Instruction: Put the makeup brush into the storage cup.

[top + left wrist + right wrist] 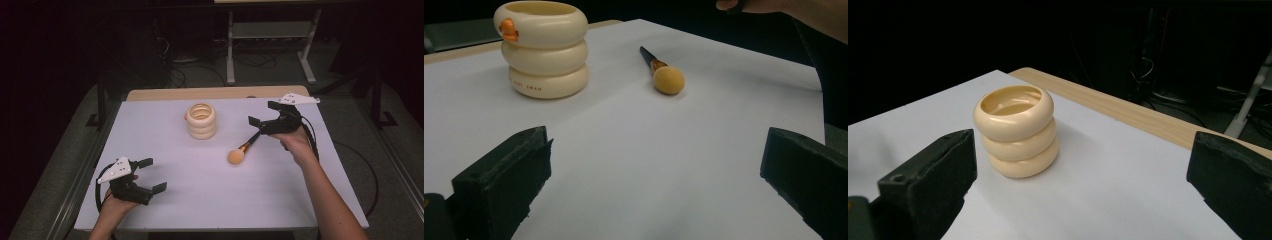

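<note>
Brush (243, 148) lies on the white table (200, 190) in a dark room, its handle end just below the right gripper (262, 113), whose jaws gape wide, empty. Cream cup (201, 120) stands left of it. Left gripper (152, 175), near edge, wide open, empty.

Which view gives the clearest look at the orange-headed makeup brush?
The left gripper view: the orange-headed makeup brush lies unobstructed, round head and dark handle distinct. In the high view it is smaller, its handle end under the right claw.
</note>
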The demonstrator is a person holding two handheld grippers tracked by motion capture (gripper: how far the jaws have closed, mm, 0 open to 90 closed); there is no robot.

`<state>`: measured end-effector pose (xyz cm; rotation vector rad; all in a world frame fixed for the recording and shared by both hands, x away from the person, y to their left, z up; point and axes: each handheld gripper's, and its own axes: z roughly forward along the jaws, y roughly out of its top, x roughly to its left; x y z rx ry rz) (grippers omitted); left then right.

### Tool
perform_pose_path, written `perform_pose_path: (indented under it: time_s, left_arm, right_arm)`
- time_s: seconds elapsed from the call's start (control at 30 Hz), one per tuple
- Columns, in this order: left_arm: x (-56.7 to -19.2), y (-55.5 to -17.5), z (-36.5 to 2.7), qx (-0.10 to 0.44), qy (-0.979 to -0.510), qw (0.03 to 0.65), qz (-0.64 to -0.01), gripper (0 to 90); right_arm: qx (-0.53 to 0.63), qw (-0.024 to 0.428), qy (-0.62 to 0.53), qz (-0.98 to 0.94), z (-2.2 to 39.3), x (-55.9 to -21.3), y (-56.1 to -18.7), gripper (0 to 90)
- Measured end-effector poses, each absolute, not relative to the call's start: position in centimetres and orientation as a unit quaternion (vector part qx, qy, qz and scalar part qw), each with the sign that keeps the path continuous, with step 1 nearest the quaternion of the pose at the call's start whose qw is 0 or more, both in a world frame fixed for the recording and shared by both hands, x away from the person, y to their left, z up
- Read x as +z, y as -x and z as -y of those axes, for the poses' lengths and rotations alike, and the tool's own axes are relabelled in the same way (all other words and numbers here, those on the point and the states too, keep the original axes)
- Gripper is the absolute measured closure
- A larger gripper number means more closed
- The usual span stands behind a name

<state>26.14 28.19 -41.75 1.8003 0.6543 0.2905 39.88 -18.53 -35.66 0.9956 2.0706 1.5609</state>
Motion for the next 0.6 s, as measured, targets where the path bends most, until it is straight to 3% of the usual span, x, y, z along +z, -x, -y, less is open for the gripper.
perform_pose_path:
  time_s: [0.6]
  left_arm:
    - [-41.7,-26.1,-28.2,0.122,-0.766,0.567,-0.279,0.0]
  right_arm:
    - [0.55,0.175,-0.347,-0.739,17.3,-35.6,-41.6,0.0]
